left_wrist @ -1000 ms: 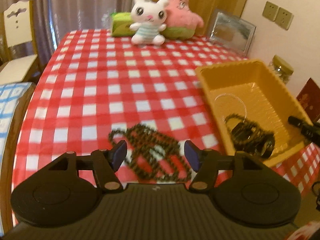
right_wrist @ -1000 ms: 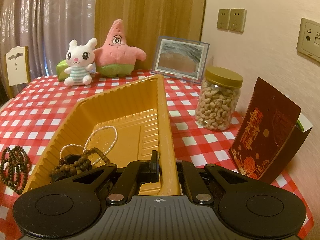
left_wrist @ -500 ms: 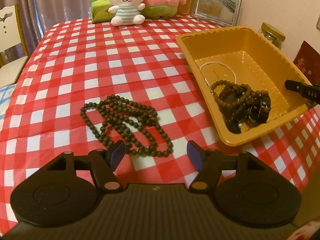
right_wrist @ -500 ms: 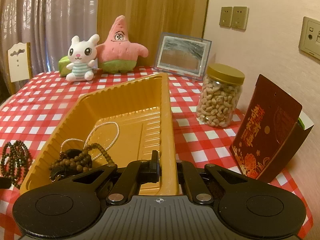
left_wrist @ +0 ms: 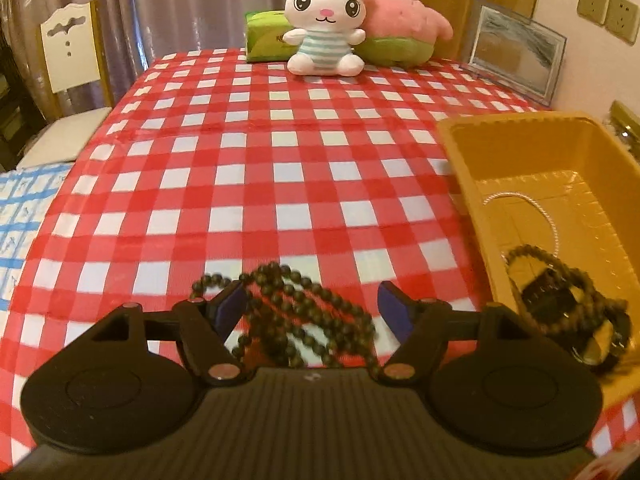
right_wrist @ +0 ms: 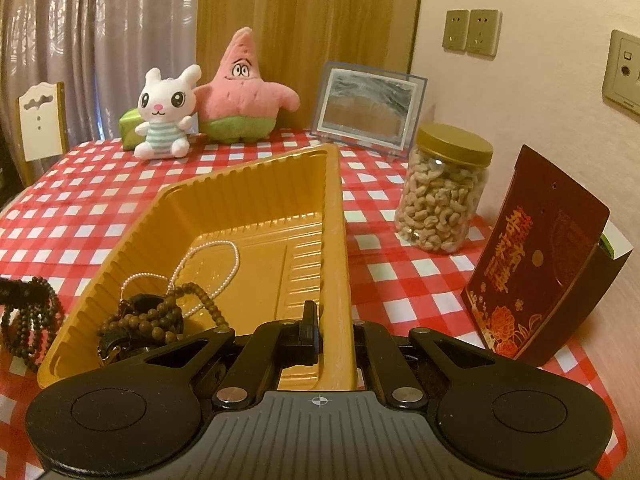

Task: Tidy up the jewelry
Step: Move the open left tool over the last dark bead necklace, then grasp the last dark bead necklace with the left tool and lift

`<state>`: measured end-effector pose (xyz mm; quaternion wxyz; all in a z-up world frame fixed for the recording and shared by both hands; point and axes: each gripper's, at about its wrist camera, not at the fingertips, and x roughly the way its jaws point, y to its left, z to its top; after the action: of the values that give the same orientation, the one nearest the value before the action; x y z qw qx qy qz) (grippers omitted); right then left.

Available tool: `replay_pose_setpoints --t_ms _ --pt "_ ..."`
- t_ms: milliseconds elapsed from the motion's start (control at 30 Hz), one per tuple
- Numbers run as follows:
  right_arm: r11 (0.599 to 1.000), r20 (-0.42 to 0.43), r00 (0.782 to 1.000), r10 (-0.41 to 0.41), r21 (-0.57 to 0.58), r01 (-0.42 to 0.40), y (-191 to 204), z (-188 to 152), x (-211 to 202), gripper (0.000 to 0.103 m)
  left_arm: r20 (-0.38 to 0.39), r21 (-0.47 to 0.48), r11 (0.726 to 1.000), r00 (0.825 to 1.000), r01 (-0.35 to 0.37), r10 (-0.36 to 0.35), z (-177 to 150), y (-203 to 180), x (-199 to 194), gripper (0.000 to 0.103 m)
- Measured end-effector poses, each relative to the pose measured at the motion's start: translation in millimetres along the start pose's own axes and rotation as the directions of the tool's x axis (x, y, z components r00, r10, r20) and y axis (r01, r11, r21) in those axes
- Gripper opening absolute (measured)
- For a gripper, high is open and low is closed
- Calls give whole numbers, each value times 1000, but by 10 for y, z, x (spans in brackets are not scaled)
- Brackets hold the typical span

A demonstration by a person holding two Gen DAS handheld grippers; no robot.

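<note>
A long dark bead necklace (left_wrist: 308, 312) lies bunched on the red checked tablecloth. My left gripper (left_wrist: 312, 306) is open, low over it, with the beads between its blue-padded fingers. The necklace also shows at the left edge of the right wrist view (right_wrist: 28, 316). A yellow plastic tray (right_wrist: 256, 184) holds a white pearl string (right_wrist: 208, 264), brown bead bracelets (right_wrist: 160, 316) and a dark item. My right gripper (right_wrist: 332, 332) is shut on the tray's near right wall. The tray also shows in the left wrist view (left_wrist: 520, 132).
A white bunny plush (left_wrist: 324, 36), a pink starfish plush (left_wrist: 400, 16) and a green box stand at the far table edge. A picture frame (right_wrist: 368, 108), a jar of cashews (right_wrist: 444, 196) and a dark red box (right_wrist: 532, 256) stand right of the tray. A chair (left_wrist: 72, 52) stands at left.
My left gripper has moved forward and down over the dark necklace, so the beads now lie between its open fingers. The right gripper keeps its hold on the tray wall.
</note>
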<state>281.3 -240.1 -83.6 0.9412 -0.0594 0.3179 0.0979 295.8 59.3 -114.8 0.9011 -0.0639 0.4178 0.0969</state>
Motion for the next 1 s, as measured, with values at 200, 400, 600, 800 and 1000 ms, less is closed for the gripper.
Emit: replay_pose_setpoints --t_ms 200,400,600,800,1000 --pt "1000 -6 1000 3 5 -3 -10 -7 27 3 -28 54 996 997 -66 68 -89 -44 136 71" --pt "1000 -8 1000 7 13 -7 -14 -7 55 3 -28 26 996 996 -86 86 -249 184 -10 73" --pt "1000 -10 1000 9 15 -8 -20 -5 62 3 -40 -22 996 996 -84 83 -357 403 -115 74" --pt "1000 -12 1000 9 14 -9 -16 -10 63 3 -42 -37 999 999 -18 17 -390 395 -111 60" --pt "1000 -13 1000 7 17 -7 -18 -9 67 3 -23 31 999 1000 -13 13 -406 310 -104 35"
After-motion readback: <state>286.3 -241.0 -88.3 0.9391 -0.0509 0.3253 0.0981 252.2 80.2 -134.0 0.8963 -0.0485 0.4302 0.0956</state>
